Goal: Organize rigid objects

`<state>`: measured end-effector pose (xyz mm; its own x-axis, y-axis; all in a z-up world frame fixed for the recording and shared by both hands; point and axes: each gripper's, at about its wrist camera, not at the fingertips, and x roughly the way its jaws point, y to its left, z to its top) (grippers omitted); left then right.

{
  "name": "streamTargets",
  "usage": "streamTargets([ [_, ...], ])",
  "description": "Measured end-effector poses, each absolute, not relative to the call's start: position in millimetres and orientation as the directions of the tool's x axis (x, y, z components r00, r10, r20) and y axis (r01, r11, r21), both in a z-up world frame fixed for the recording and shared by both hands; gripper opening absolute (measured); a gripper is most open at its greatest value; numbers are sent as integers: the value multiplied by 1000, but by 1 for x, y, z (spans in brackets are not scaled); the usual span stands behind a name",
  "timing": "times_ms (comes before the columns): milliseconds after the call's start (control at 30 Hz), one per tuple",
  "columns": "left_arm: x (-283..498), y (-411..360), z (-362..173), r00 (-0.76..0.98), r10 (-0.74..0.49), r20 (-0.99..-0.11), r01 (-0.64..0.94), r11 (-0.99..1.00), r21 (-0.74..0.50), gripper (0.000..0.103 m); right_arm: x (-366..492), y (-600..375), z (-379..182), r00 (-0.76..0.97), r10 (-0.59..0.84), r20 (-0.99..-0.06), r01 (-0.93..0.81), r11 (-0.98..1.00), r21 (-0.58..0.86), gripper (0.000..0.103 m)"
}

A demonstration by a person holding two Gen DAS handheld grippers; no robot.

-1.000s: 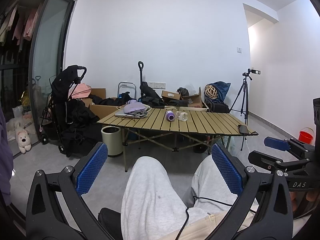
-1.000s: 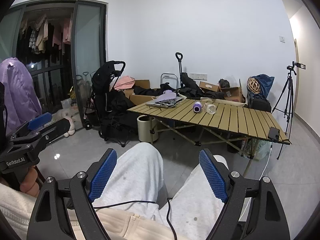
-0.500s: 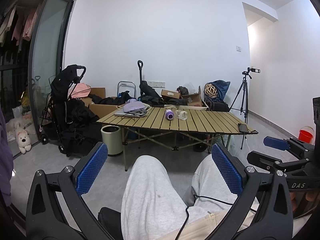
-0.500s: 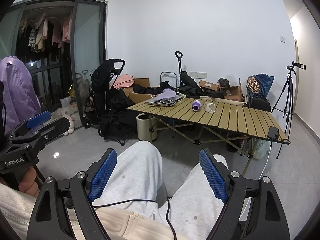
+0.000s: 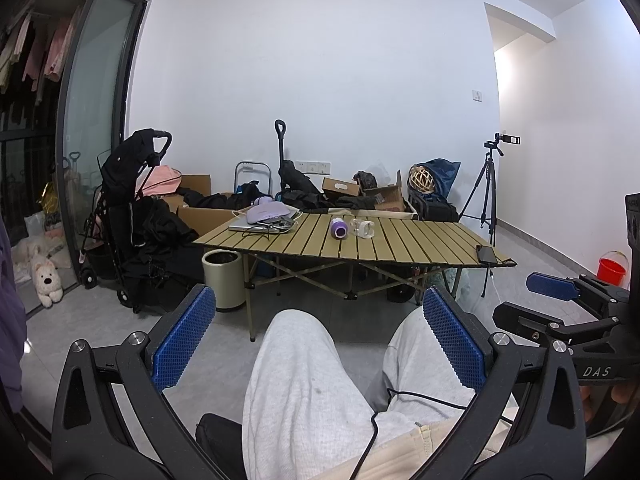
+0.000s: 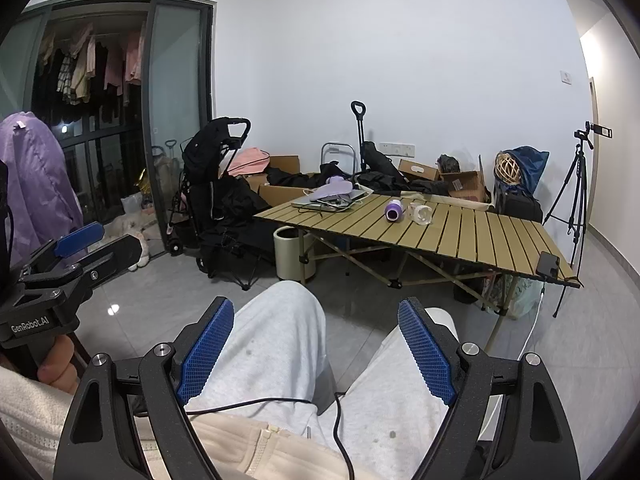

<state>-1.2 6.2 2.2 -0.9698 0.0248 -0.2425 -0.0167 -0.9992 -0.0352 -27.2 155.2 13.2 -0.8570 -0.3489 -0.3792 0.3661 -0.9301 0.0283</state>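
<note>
A slatted folding table (image 5: 400,248) stands across the room; it also shows in the right wrist view (image 6: 460,236). On it lie a purple bottle (image 5: 339,228) (image 6: 394,209) and a clear cup (image 5: 362,228) (image 6: 422,213), both on their sides. A laptop (image 5: 256,227) with a purple item on top sits at the table's far left. A black phone (image 5: 486,254) (image 6: 548,264) lies at the right edge. My left gripper (image 5: 320,344) and right gripper (image 6: 318,354) are both open and empty, held over the person's knees, far from the table.
A cream bin (image 5: 223,280) stands by the table's left leg. A black stroller (image 5: 132,216) is at the left. Boxes and bags line the back wall. A tripod (image 5: 486,196) and a red bucket (image 5: 612,270) stand at the right. Grey floor lies between me and the table.
Both views have shifted very slightly; the table sits marginally higher in frame. Both grippers stay open and empty.
</note>
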Motion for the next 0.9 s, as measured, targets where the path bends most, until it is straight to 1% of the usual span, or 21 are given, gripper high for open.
streamTargets([
  [900, -1, 4, -1, -968, 23, -250, -15, -999, -33, 103, -25, 153, 12, -859, -353, -371, 370, -929, 25, 89],
])
